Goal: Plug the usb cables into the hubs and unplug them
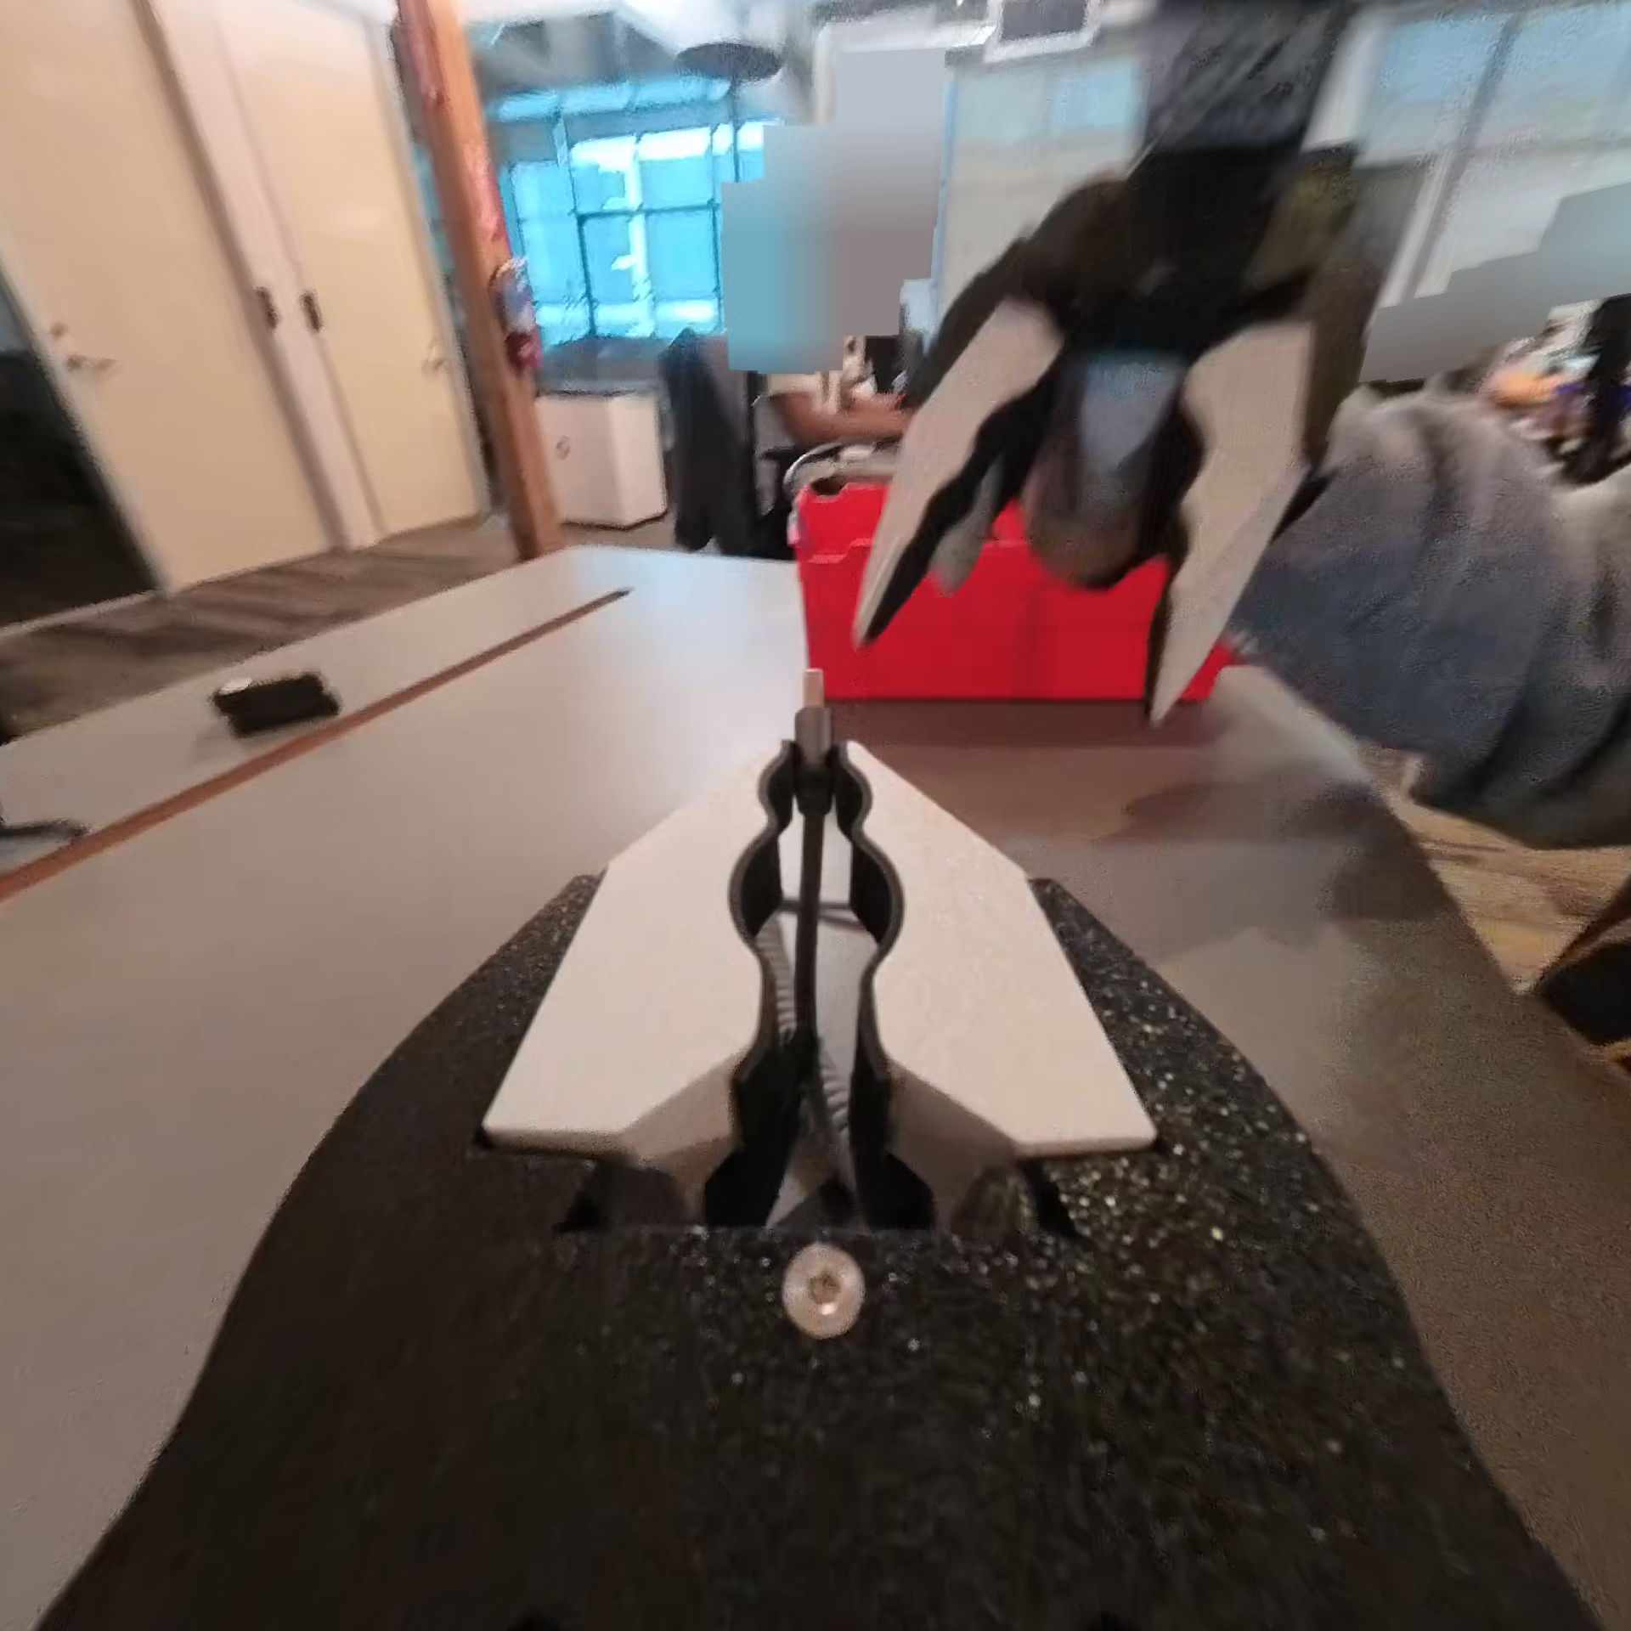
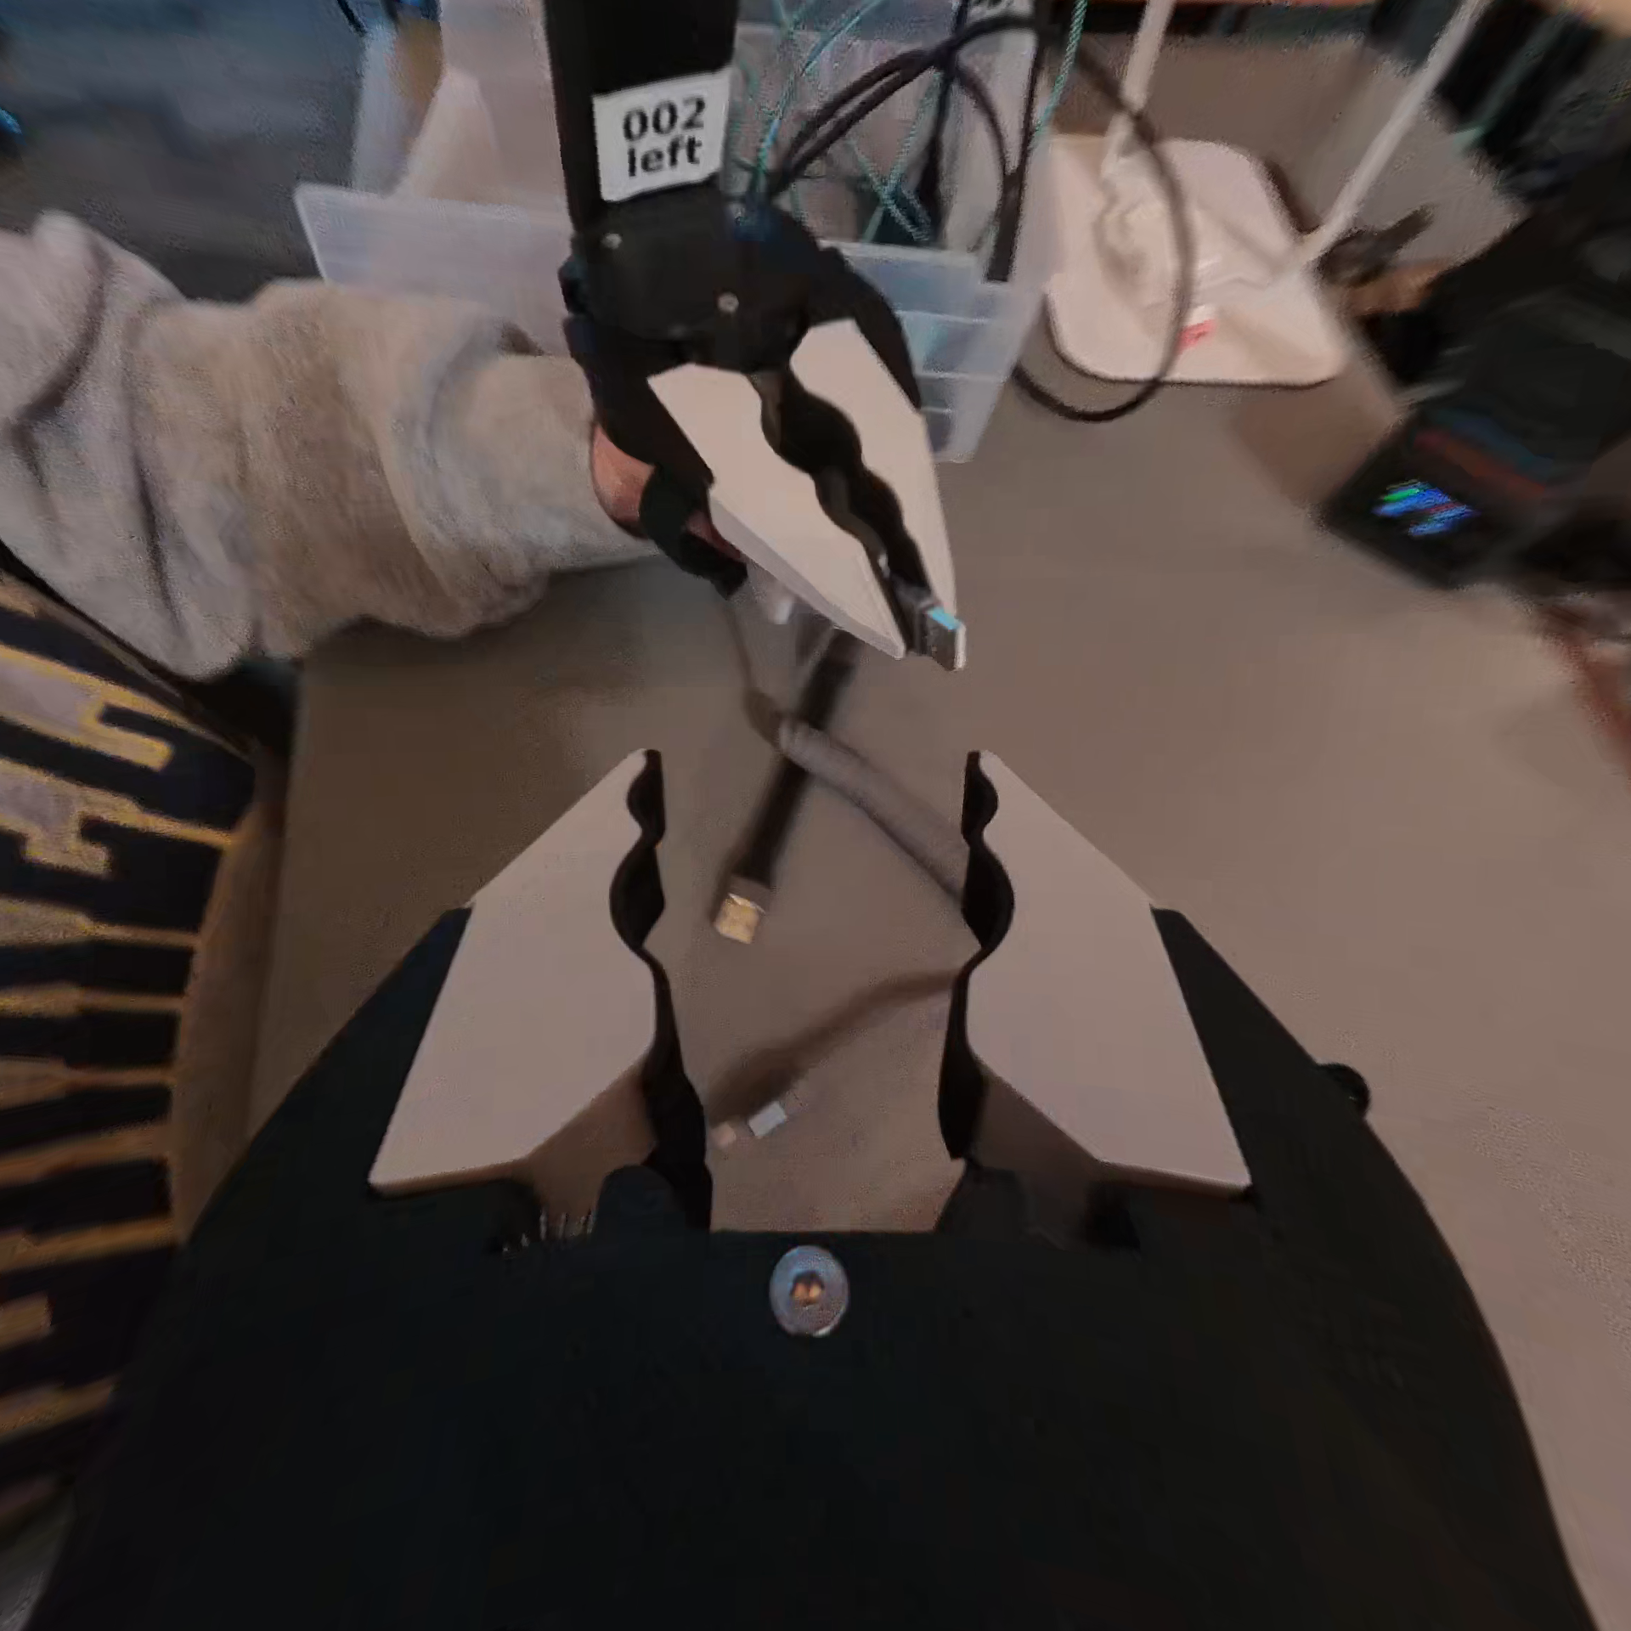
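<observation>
My left gripper [image 1: 816,750] is shut on a USB cable plug [image 1: 812,706], whose metal tip sticks out past the fingertips above the grey table [image 1: 353,883]. It also shows in the right wrist view [image 2: 918,618], with the plug [image 2: 943,634] at its tip. My right gripper [image 2: 812,763] is open and empty above the table. It hangs blurred at the upper right of the left wrist view [image 1: 1015,671]. Below it lie a black cable with a metal USB plug [image 2: 737,913], a grey braided cable [image 2: 847,777] and a thin cable with small connectors [image 2: 759,1121].
A red bin [image 1: 997,644] stands at the table's far edge. A small black box [image 1: 274,702] lies on the neighbouring table to the left. A clear plastic bin with cables [image 2: 953,335] and a dark device [image 2: 1430,512] sit behind. A person's grey sleeve [image 2: 265,441] is at left. Some 5 cm of space lies between my two pairs of fingers.
</observation>
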A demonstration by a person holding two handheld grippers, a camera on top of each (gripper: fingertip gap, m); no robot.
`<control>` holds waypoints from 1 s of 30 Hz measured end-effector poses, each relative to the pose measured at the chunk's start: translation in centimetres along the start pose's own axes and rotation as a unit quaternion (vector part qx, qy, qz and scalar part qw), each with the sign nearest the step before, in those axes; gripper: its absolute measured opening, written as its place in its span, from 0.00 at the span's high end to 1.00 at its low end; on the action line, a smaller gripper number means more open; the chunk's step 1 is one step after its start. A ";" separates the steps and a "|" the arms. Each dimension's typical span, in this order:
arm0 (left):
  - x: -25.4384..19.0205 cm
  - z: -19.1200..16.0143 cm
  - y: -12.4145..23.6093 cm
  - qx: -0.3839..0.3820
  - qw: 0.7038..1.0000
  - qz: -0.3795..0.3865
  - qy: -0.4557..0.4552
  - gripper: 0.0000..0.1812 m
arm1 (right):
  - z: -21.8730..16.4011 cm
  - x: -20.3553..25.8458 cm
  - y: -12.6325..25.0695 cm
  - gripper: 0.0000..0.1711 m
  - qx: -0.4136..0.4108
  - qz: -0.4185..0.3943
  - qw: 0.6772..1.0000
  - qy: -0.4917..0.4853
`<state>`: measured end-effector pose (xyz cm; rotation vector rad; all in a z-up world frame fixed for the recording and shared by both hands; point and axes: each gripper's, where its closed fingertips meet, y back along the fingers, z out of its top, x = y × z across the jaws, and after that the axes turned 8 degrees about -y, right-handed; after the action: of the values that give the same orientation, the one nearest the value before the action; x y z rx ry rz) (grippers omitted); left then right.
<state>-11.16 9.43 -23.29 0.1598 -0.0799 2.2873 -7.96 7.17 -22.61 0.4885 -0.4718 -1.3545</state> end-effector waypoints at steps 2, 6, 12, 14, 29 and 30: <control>-1.2 1.5 0.1 -0.040 0.999 -0.031 -0.002 0.97 | -0.8 0.8 -3.7 0.59 -0.023 0.052 0.996 -0.063; -2.7 3.8 0.8 -0.108 0.991 -0.072 0.002 0.97 | -1.0 2.0 -8.3 0.62 -0.087 0.107 0.981 -0.136; -3.1 5.3 1.5 -0.150 0.985 -0.086 0.011 0.97 | -0.6 1.4 -7.9 0.99 -0.114 0.055 0.989 -0.075; -2.7 5.9 1.8 -0.170 0.983 -0.074 0.015 0.97 | -0.8 0.3 -6.7 1.00 -0.096 0.012 0.994 -0.054; 0.0 4.6 1.6 -0.127 0.991 0.038 -0.014 0.85 | 9.1 -4.9 13.1 1.00 -0.134 -0.272 0.949 0.088; 0.1 4.5 1.6 -0.122 0.992 0.040 -0.012 0.85 | 10.1 -4.7 14.8 1.00 -0.134 -0.290 0.942 0.104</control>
<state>-12.03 7.98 -18.85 0.0586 -0.3824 2.3335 -2.78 13.40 -6.01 0.5603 0.0479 -1.8752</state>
